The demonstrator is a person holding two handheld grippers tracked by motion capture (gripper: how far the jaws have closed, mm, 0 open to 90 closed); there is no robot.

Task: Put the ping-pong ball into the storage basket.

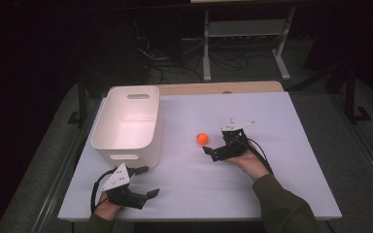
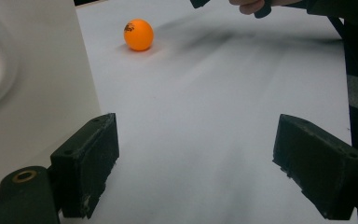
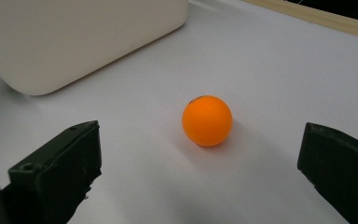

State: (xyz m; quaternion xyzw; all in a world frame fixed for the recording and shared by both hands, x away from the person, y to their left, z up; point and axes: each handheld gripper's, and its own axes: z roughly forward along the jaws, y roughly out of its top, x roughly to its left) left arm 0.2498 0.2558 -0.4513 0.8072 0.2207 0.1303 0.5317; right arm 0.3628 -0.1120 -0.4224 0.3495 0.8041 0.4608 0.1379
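The orange ball lies on the white table, just ahead of the right gripper, whose jaws stand wide apart; it sits between their lines but beyond the tips, touching neither. The white bin stands near the ball on its far side. The left gripper is also spread and empty, close beside the bin's near wall, well apart from the ball

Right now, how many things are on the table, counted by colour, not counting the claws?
Orange: 1, the ball
White: 1, the bin
Total: 2
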